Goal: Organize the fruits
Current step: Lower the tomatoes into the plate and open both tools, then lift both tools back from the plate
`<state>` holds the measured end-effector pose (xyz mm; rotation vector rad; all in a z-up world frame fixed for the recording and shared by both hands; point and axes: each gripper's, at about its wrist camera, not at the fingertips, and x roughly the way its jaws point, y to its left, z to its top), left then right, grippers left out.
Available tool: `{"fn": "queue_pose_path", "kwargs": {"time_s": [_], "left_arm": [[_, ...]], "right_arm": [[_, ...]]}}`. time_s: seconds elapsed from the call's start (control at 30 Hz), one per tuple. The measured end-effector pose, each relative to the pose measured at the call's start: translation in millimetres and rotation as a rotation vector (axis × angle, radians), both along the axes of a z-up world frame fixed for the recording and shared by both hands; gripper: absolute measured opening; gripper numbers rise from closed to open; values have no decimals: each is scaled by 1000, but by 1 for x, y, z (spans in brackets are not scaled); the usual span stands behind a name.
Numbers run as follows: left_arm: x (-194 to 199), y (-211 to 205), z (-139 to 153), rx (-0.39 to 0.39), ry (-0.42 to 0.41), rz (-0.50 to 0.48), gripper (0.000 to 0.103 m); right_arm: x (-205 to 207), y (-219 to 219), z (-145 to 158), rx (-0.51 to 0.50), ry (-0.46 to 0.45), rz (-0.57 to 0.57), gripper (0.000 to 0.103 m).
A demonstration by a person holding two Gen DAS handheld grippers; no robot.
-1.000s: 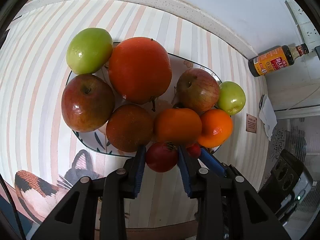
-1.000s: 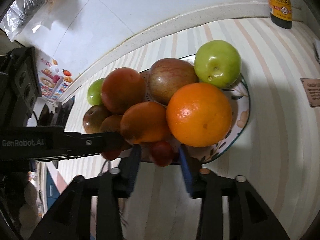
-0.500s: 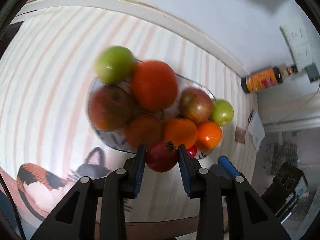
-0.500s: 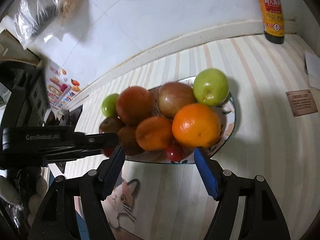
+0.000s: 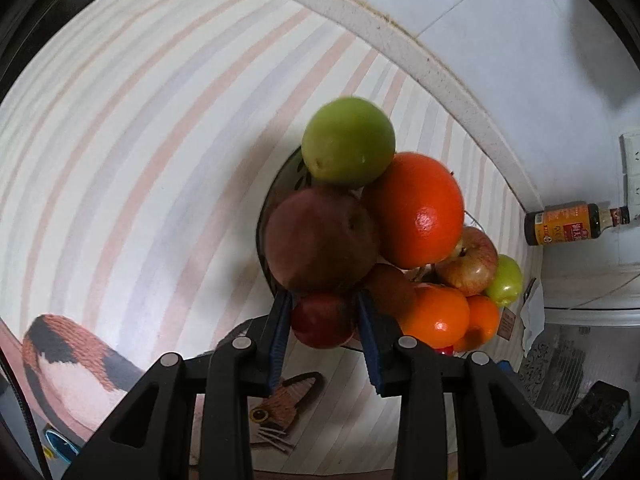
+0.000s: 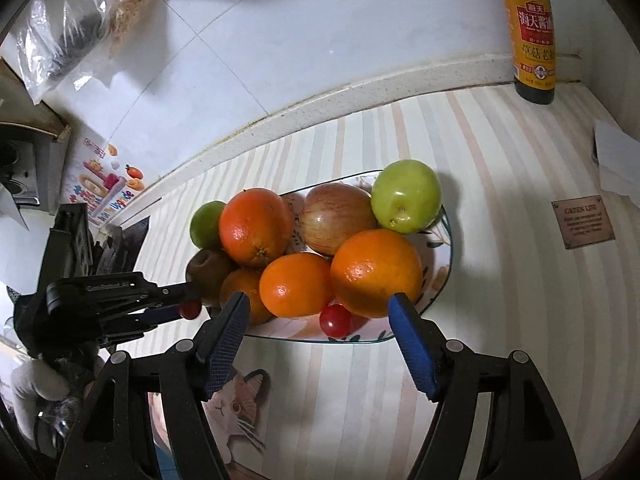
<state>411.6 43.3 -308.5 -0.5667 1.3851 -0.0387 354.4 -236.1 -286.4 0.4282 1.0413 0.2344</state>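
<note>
The left gripper (image 5: 324, 326) was pinching a small dark red fruit (image 5: 322, 320) between its blue pads, held at the near left edge of the plate (image 6: 446, 240), whether above it or just off it I could not tell. The right gripper (image 6: 318, 330) was empty, its jaws opening, spread over the plate's near rim with a cherry tomato (image 6: 335, 320) lying free between them. Beyond sat the heap: a big orange (image 6: 376, 272), a smaller orange (image 6: 296, 284), a red apple (image 6: 338, 218) and a green apple (image 6: 406, 196), glossy, close-packed, touching one another. Judging by this, nearly all the fruit was already gathered; the red fruit seemed the last still to be set down. A sauce bottle (image 6: 534, 32) stood far right by the wall
</note>
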Motion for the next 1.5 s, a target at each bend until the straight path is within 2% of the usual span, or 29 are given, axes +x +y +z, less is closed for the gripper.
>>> {"fn": "queue_pose_path", "kwargs": {"time_s": [0.13,0.17,0.2,0.23,0.27,0.3,0.33,0.47,0.63,0.8,0.97,1.27,1.5], "left_arm": [[-1,-3,-2,4,23,4,32],[-2,-3,1,15,25,5,32],[-2,-4,4,34,21,4,36],[-3,-5,8,60,12,-4,47],[-3,-6,14,104,0,-21,54],[-4,-7,18,135,-9,-32,74],[-4,-8,22,166,-20,-43,88],[-12,-13,36,292,-40,-83,88],[-28,-18,52,380,-75,-131,96],[-50,-27,78,394,-128,-172,96],[-84,-36,117,460,-232,-224,96],[-165,-21,192,462,-408,-286,96],[-227,-7,236,455,-483,-294,96]], "right_arm": [[2,-4,4,-30,7,-6,84],[3,-5,4,-43,11,-5,86],[4,-5,5,-68,20,-6,93],[6,-5,5,-94,31,-7,96],[9,-5,5,-133,49,-11,97],[10,-5,6,-158,58,-12,97],[12,-4,7,-202,71,-13,97],[15,-2,10,-274,85,10,97],[10,-1,20,-332,92,31,97],[-5,-1,40,-343,80,18,97],[-36,4,76,-343,45,-10,97],[-127,31,159,-354,-57,-78,98],[-202,54,222,-359,-133,-108,98]]}}
